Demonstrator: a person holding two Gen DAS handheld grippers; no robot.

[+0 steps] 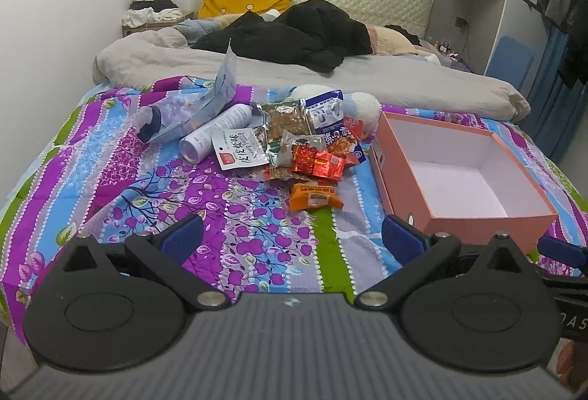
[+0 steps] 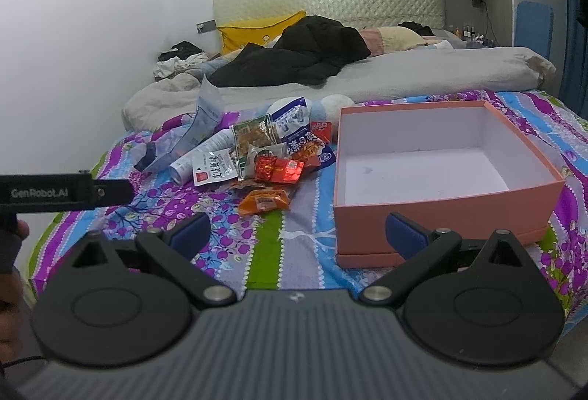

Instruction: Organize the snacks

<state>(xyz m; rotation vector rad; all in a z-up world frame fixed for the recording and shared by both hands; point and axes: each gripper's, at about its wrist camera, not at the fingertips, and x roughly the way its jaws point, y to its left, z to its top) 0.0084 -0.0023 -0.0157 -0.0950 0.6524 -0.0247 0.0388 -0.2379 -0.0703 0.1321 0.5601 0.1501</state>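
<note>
Hovering spread and empty, each hand-held gripper (left (image 1: 292,234), right (image 2: 297,231)) faces snack packets (image 1: 305,142) beside a pink box (image 1: 459,175).

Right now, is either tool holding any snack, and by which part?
Nothing is held. The left tool and the right tool are both open, with only the bedspread between their fingers. The snacks lie loose beside the box.

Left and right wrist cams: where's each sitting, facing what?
Left wrist: low at the bed's foot, facing the headboard; snack pile centre, pink box right; own open left gripper below.
Right wrist: beside it, further right; box larger; own open right gripper below, other gripper's body at left.
Shared: pile, box, orange packet.
</note>
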